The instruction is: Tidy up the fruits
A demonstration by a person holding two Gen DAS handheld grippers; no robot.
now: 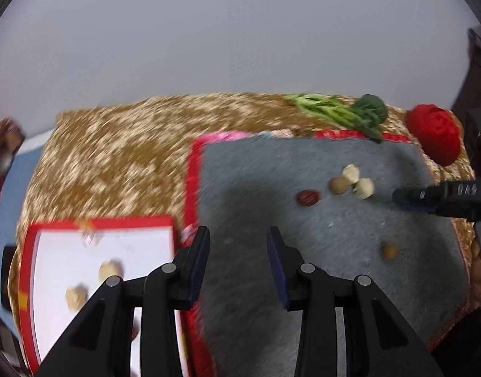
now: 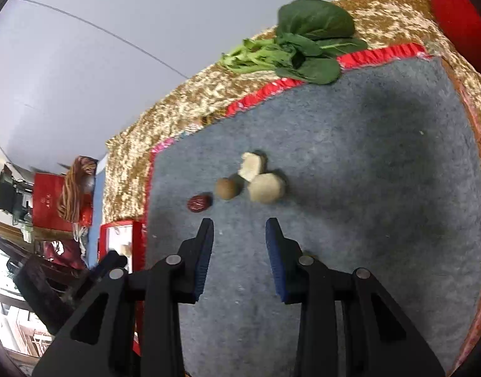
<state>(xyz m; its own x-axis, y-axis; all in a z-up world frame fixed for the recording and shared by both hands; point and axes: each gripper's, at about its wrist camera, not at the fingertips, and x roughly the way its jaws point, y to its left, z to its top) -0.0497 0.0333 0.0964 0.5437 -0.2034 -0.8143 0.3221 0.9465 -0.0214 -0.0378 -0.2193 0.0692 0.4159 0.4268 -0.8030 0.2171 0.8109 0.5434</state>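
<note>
On the grey mat (image 1: 271, 169) (image 2: 366, 169) lie a red date (image 1: 307, 197) (image 2: 199, 203), a brown round fruit (image 1: 338, 185) (image 2: 226, 188) and two pale chunks (image 1: 363, 188) (image 2: 266, 188), close together. Another brown fruit (image 1: 389, 251) lies apart, nearer the front. A red-rimmed white tray (image 1: 146, 238) (image 2: 136, 235) at the left holds two pale chunks (image 1: 110, 270). My left gripper (image 1: 237, 264) is open and empty over the mat's left edge. My right gripper (image 2: 239, 257) is open and empty, just short of the date and fruit cluster; it shows in the left wrist view (image 1: 429, 196).
Leafy greens (image 1: 347, 111) (image 2: 297, 50) lie at the mat's far edge. A red knitted object (image 1: 435, 132) (image 2: 454, 22) sits at the far right. The mat lies on a gold patterned cloth (image 1: 114, 157). Bags and clutter (image 2: 61, 201) stand left of the table.
</note>
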